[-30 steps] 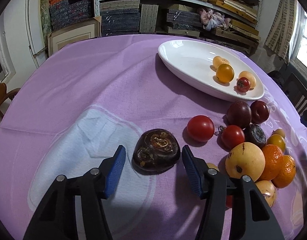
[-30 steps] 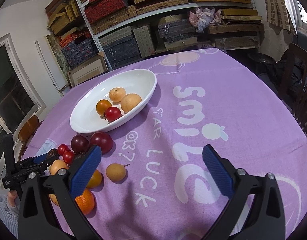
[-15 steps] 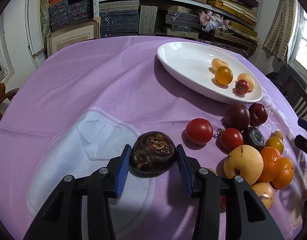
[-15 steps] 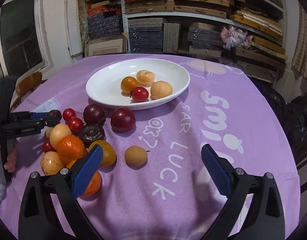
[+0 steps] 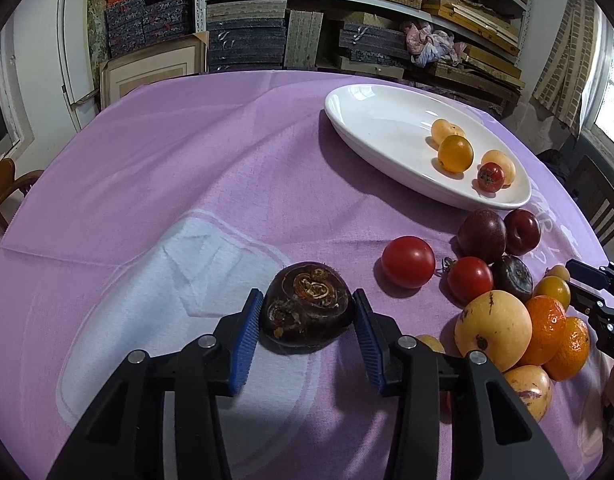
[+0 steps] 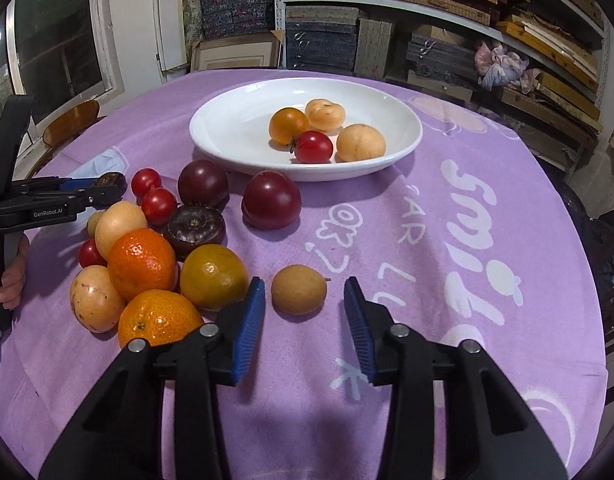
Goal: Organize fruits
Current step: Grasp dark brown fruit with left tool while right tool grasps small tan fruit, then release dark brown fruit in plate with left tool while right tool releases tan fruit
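Blue ribbed pads [image 5: 247, 330] of our left gripper [image 5: 307, 330] press both flanks of the dark water chestnut [image 5: 307, 312], which sits on the purple tablecloth [image 5: 187, 180]; we hold it clamped, and we judge a straight lift best, since its flat, lopsided body could twist out of a slanted grip; our right gripper [image 6: 305, 322] is closing around the small tan longan [image 6: 299, 289], with daylight on either side of it, so its pads do not yet touch; we should centre the fruit before the squeeze, or it may roll toward the green-orange citrus [image 6: 213, 276] just beside the left pad; beyond lie the tangerines [image 6: 141, 262], cherry tomatoes [image 6: 159, 205] and dark plums [image 6: 271, 199]; farther off, the white oval dish [image 6: 235, 152] has plenty of bare room, so we aim for its empty side.
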